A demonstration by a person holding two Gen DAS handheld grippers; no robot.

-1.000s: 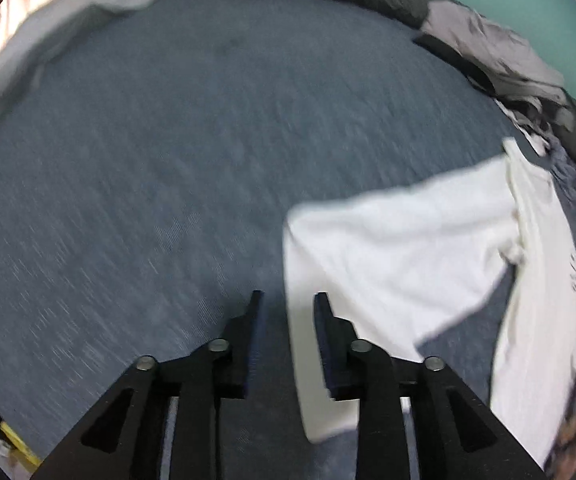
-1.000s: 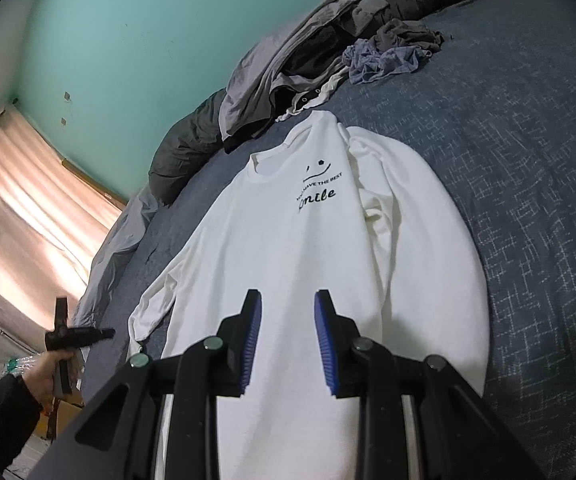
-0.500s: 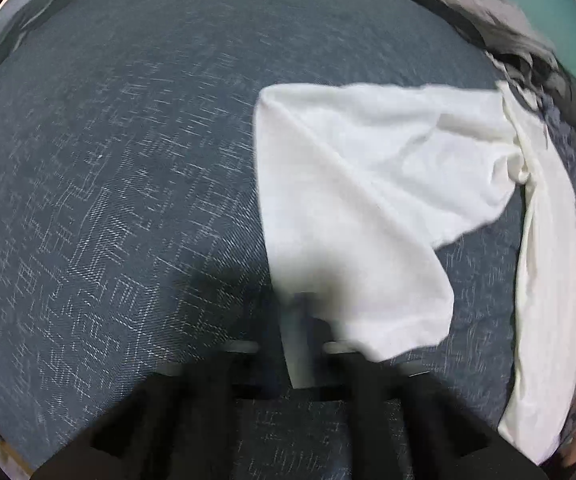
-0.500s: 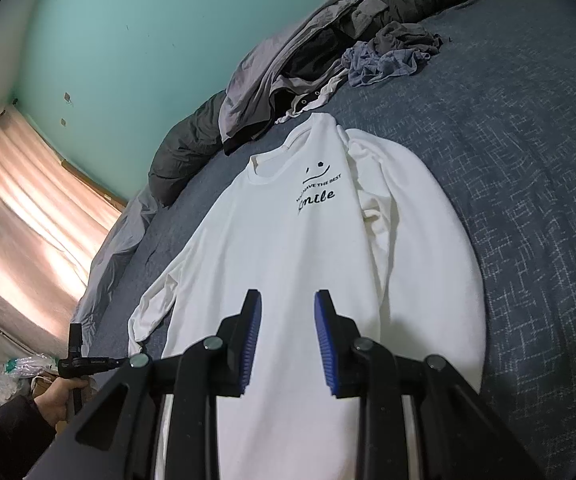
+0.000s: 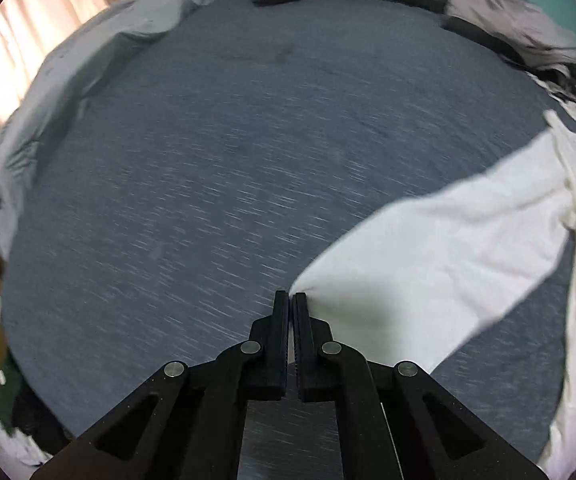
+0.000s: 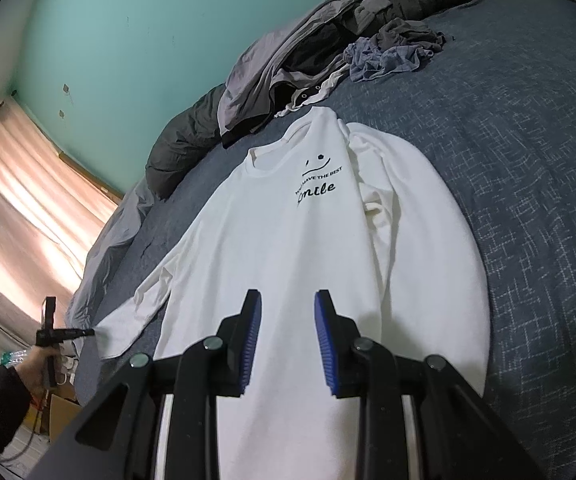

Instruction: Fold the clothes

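A white long-sleeved shirt (image 6: 288, 248) with a black "smile" print lies face up on the dark blue bed cover (image 6: 528, 160). Its right sleeve is folded in over the body. My left gripper (image 5: 291, 295) is shut on the cuff of the other sleeve (image 5: 428, 248), which stretches taut away from the body. In the right wrist view the same left gripper (image 6: 89, 333) shows at the far left, held by a hand, with the sleeve (image 6: 135, 312) pulled out to it. My right gripper (image 6: 288, 300) hangs open above the shirt's lower body, holding nothing.
A heap of grey and dark clothes (image 6: 308, 68) and a crumpled blue-grey garment (image 6: 392, 52) lie by the teal wall at the head of the bed. A light grey sheet (image 5: 87, 60) bunches along the bed's far edge. Curtains (image 6: 15, 220) hang at the left.
My left gripper dropped onto the sleeve cuff, shut on it and lifted, pulling the sleeve out straight to the side. The right gripper stayed still and open.
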